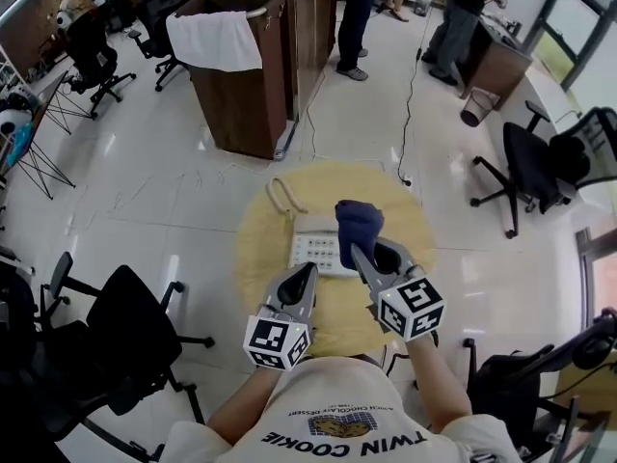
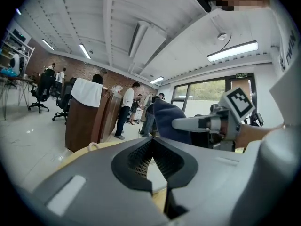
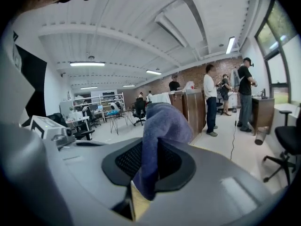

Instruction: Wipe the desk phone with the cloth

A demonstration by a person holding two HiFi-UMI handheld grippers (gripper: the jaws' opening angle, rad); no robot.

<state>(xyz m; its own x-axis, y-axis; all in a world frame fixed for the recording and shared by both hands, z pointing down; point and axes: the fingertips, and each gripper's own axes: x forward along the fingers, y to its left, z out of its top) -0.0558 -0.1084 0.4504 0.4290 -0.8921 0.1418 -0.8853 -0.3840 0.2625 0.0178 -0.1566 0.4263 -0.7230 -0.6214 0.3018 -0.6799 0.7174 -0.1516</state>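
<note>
Purple cloth point(image 1: 357, 222) clamped in R hand-held gripper point(image 1: 359, 250), over desk phone point(image 1: 313, 250); L hand-held gripper point(image 1: 309, 269) closed, empty.

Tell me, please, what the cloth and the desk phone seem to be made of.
The cloth looks like soft terry or microfibre, matte dark blue: fuzzy nap, limp folds. The desk phone seems hard off-white plastic: rigid moulded casing, keys.

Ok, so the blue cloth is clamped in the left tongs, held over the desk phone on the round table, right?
No: the cloth is clamped in the right tongs, as the right gripper view shows; the left tongs are shut and empty. It is held over the desk phone on the round table.
</note>
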